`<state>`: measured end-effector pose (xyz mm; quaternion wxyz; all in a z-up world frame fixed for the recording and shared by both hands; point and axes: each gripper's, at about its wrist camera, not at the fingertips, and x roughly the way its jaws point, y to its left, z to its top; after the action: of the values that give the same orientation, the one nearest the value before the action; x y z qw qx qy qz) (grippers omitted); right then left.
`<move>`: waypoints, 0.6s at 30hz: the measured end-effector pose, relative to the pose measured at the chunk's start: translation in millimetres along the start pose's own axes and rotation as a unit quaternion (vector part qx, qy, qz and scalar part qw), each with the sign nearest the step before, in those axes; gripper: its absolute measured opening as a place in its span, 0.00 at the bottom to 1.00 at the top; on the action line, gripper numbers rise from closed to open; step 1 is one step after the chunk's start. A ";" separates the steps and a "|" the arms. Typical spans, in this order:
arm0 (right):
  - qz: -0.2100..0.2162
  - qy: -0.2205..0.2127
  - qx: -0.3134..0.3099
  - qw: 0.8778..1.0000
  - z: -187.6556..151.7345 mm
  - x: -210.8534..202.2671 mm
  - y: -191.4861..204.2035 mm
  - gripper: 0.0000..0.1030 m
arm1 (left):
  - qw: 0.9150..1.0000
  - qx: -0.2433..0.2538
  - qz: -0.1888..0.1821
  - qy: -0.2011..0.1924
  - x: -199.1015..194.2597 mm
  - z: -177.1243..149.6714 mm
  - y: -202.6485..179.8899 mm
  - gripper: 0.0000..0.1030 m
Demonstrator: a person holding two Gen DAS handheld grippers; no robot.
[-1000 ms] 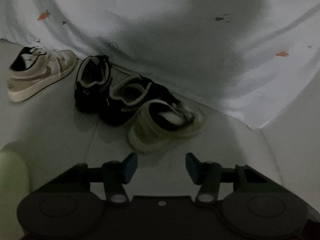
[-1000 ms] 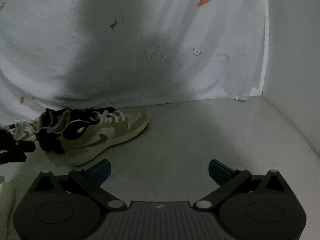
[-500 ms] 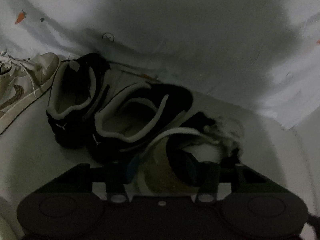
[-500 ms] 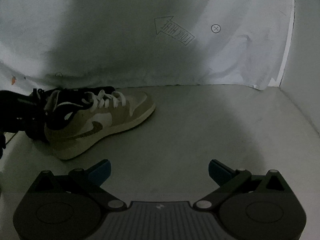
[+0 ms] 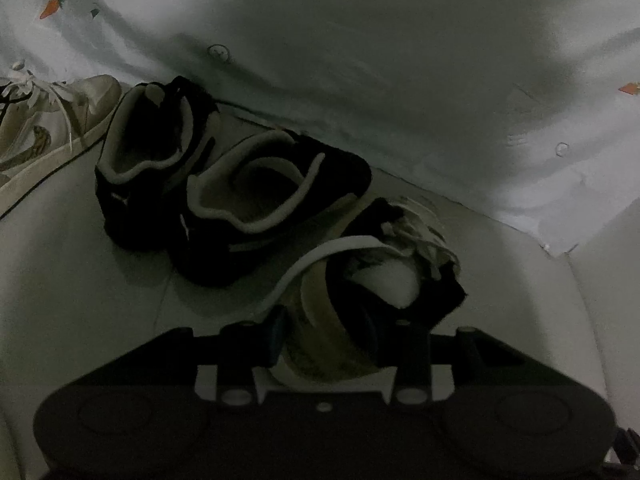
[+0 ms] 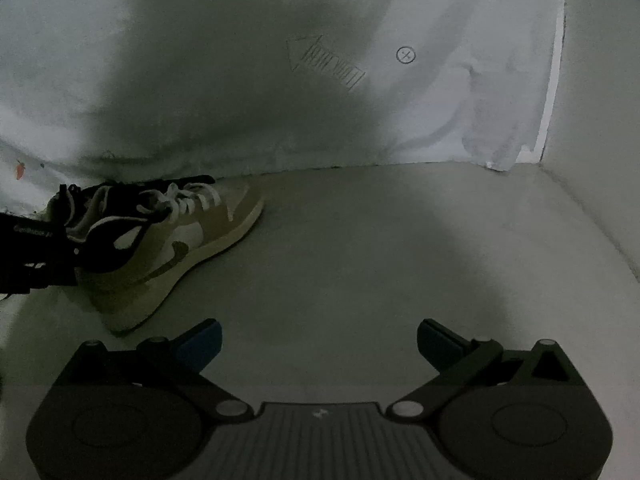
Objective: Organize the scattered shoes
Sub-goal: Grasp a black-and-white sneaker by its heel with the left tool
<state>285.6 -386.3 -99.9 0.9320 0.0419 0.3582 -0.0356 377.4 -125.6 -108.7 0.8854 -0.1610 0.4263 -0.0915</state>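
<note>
A white printed sheet (image 5: 400, 80) backs a pale floor (image 6: 380, 260). Two black sneakers (image 5: 224, 196) sit side by side at the sheet's foot, a tan sneaker (image 5: 48, 128) far left. The left tool (image 5: 326, 338) grips the heel of a second tan sneaker (image 5: 360, 292). The right tool (image 6: 318, 340) hangs wide open over bare floor, right of that shoe.

Second tan sneaker (image 5: 36, 136) — cut off at left edge.

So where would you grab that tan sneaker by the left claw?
By the heel collar, coming from behind. The tan sneaker points its heel at the left claw, whose fingers already straddle that narrow, open rim; the toe end is wider and laced.
</note>
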 end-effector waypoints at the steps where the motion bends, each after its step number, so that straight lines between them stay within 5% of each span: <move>1: 0.000 0.000 0.000 1.000 -0.9 -2.0 -0.2 1.00 | 1.000 -0.002 -0.003 0.001 -1.0 -0.9 0.8 0.40; 18: -0.003 -0.002 0.005 1.000 -9.3 -20.0 -2.3 1.00 | 0.999 -0.016 -0.039 0.018 -29.3 -36.2 1.2 0.40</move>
<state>264.4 -386.8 -93.5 0.9325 0.0448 0.3561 -0.0406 330.8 -123.3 -109.0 0.8706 -0.1904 0.4369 -0.1222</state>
